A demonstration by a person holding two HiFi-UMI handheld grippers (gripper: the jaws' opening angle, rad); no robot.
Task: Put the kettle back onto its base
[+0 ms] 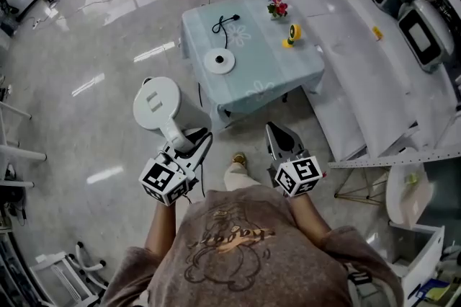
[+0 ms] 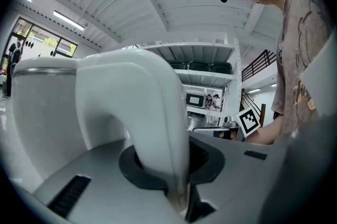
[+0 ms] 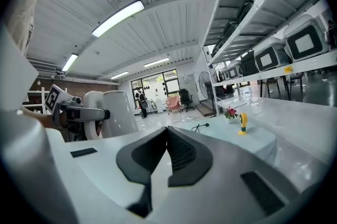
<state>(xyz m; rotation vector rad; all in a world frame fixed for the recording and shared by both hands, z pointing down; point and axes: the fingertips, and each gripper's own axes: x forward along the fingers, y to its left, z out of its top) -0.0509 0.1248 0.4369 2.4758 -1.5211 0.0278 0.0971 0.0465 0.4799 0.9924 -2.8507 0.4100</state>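
A white kettle (image 1: pixel 158 105) hangs over the floor, left of and in front of the table, and my left gripper (image 1: pixel 193 147) is shut on its curved handle. In the left gripper view the handle (image 2: pixel 152 123) fills the space between the jaws of that gripper (image 2: pixel 176 181), and the kettle body (image 2: pixel 42 112) is at the left. The round white base (image 1: pixel 219 61) lies on the light blue tablecloth (image 1: pixel 266 75), with a black cord (image 1: pixel 225 24) behind it. My right gripper (image 1: pixel 277 138) is beside the table's near edge, shut and empty; its jaws (image 3: pixel 167 160) meet at the tips.
A small flower pot (image 1: pixel 277 8) and a yellow toy (image 1: pixel 292 34) stand at the table's far right. White shelving with several boxed appliances (image 1: pixel 425 32) runs along the right. A white chair (image 1: pixel 407 194) is at the lower right. Glossy floor surrounds the table.
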